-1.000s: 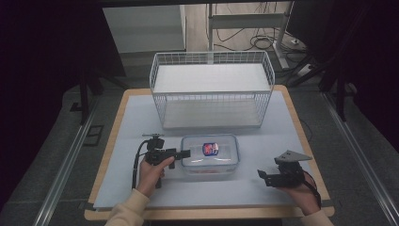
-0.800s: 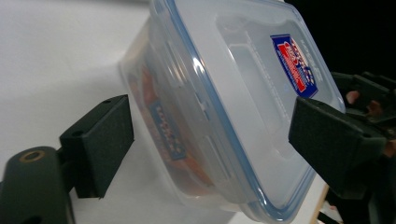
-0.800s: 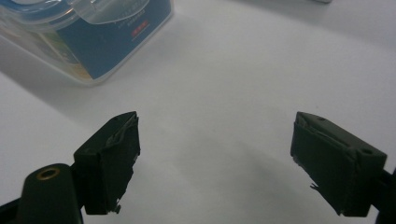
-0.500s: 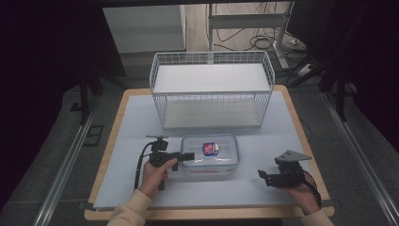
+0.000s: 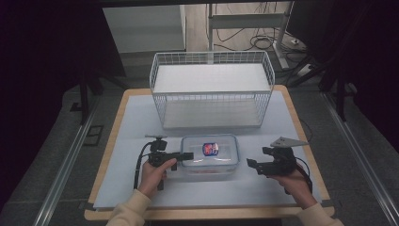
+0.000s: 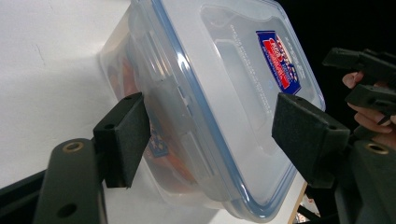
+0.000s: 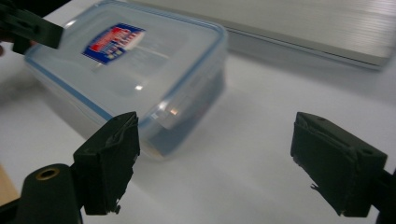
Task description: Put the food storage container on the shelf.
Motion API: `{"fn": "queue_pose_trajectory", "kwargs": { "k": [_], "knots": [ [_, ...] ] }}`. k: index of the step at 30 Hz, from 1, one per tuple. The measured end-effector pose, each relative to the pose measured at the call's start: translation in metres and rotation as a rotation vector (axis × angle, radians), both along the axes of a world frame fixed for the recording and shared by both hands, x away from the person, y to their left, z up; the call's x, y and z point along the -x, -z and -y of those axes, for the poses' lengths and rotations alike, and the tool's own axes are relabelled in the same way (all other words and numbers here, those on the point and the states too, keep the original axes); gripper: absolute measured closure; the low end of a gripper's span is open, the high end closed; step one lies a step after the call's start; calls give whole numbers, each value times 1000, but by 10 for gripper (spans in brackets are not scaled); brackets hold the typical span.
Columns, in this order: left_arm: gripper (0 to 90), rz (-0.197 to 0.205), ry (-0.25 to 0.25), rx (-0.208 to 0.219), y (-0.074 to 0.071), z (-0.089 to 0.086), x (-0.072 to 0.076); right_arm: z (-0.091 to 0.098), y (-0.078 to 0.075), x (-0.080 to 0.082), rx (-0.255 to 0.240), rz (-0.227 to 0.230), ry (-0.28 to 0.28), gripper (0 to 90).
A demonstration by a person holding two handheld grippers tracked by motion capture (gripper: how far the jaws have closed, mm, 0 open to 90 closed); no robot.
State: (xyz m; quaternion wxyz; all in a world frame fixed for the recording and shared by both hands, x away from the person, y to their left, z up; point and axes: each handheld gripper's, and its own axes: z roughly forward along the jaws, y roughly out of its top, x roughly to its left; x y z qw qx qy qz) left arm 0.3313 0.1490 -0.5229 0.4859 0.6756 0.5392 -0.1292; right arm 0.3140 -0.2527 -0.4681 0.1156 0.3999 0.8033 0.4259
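Note:
A clear plastic container [image 5: 209, 153] with a blue-rimmed lid and a red and blue label lies on the white table top, something orange inside it. My left gripper [image 5: 188, 155] is open at the container's left end. In the left gripper view the container [image 6: 233, 70] fills the gap of the left gripper [image 6: 210, 135]: one pad [image 6: 123, 135] rests by the side latch, the other pad [image 6: 306, 133] stands over the lid. My right gripper [image 5: 252, 165] is open just right of the container, apart from it. In the right gripper view the right gripper [image 7: 215, 163] stands open on bare table, the container [image 7: 130, 60] up to the left.
A white wire basket [image 5: 211, 94] stands behind the container, open at the top. The white sheet [image 5: 136, 117] covers a wooden table whose edge [image 5: 106, 155] runs close on the left. Bare surface lies in front of the container.
My left gripper has slid a little to the right, up to the container's left end. The right gripper has stayed where it was.

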Motion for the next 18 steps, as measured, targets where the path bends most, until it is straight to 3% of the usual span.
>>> {"fn": "queue_pose_trajectory", "kwargs": {
  "k": [8,12,18],
  "knots": [
    [287,2,-2,1,0,0,0,-28,-4,-26,-36,-92,-25,156],
    [287,3,-3,2,0,0,0,-34,-5,-37,-72,-129,-20,159],
    [287,4,1,1,0,0,0,-38,1,-47,-83,-179,-14,160]
  ]
}}
